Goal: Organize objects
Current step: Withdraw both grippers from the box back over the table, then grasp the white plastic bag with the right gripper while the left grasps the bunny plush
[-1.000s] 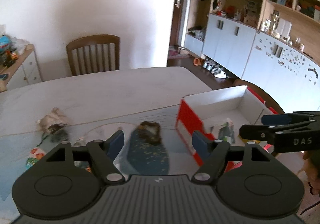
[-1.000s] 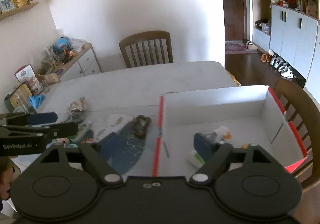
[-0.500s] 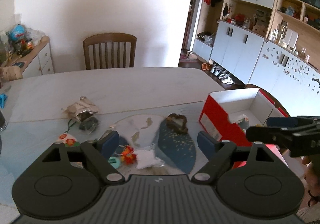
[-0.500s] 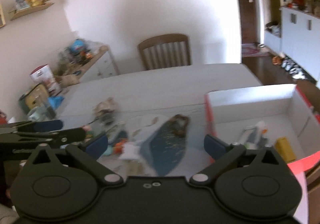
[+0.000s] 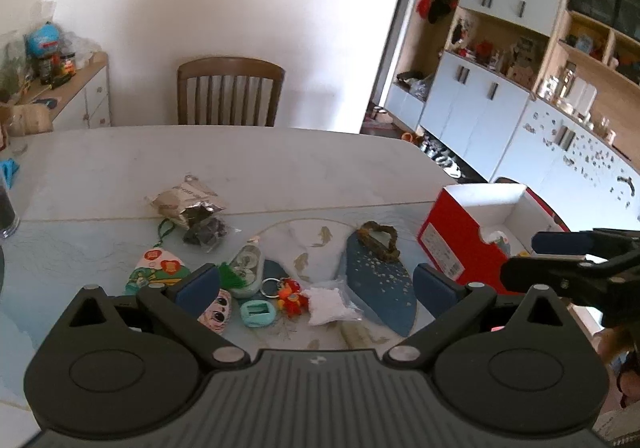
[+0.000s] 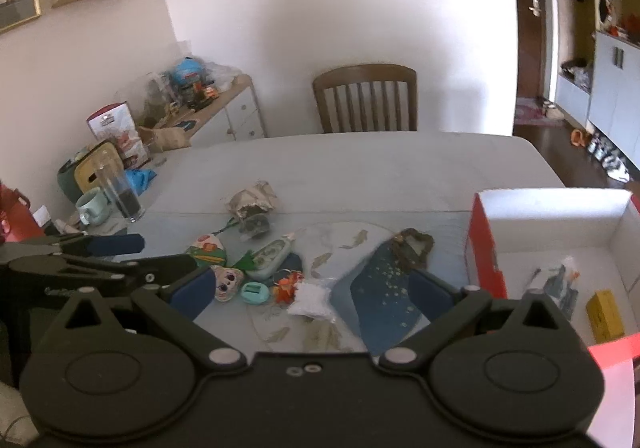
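On the table, a scatter of small items lay together: a crumpled foil packet, a dark bagged lump, a green-and-red embroidered pouch, a clear oval case with a green tassel, a doll-face charm, a teal square tag, an orange keyring toy and a white plastic packet. A blue speckled mat patch carried a brown ring-shaped piece. To the right stood the red-and-white box, holding a yellow block and a small packet. A wooden chair sat beyond; a glass and mug stood at the left edge.

Left gripper: jaws opening, nothing between them, above the clutter. Right gripper: jaws wide apart, empty, beside the box wall.

Compared with a second earlier, both grippers had shifted left across the table; the box had slid towards the right edge of each view, the small items had come into sight, and both sets of jaws stood wider.
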Motion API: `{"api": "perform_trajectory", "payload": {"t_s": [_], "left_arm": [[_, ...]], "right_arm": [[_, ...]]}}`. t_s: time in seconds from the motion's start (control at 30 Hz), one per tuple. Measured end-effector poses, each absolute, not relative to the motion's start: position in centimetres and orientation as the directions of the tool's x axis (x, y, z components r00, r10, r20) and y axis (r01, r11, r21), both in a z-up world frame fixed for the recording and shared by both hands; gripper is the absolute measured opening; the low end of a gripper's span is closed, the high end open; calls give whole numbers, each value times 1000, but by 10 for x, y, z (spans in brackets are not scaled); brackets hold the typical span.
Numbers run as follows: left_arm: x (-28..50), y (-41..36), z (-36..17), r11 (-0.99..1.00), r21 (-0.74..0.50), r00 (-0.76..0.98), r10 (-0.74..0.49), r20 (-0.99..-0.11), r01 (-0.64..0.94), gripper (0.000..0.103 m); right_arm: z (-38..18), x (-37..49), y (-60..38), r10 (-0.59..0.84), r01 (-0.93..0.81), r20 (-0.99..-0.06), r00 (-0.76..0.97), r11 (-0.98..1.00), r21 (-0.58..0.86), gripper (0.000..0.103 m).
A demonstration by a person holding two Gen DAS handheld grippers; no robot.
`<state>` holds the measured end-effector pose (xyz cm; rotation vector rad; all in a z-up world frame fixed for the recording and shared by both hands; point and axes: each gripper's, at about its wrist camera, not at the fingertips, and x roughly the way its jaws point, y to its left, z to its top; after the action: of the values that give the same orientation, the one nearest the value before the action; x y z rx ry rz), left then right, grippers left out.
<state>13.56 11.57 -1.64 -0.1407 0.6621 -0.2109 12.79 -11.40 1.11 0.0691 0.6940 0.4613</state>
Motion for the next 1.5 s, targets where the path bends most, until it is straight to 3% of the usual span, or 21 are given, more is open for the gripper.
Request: {"api": "perform_trajectory", "payload": {"t_s": [0.43, 0.8, 1.0, 1.37, 1.5], "left_arm": [[154, 144, -60, 984, -138, 745, -176, -643, 113, 103], [179, 151, -97, 988, -93, 718, -152, -679, 122, 103], [189, 154, -118, 991, -75, 706, -133, -696, 112, 103], [211, 162, -135, 993, -89, 687, -121, -716, 82, 103], [215, 169, -139, 992, -110, 683, -123, -720, 62, 102]], "right_arm": [[-7, 155, -84, 453, -441, -639, 622, 877, 192, 101], [-59, 194, -65, 385, -390, -766, 514, 901, 191, 85], [-77, 206, -57, 369, -388, -799, 476, 903, 186, 77], [-105, 229, -44, 329, -363, -847, 418, 915, 176, 72], [-111, 233, -41, 334, -364, -852, 402, 912, 186, 65]]}}
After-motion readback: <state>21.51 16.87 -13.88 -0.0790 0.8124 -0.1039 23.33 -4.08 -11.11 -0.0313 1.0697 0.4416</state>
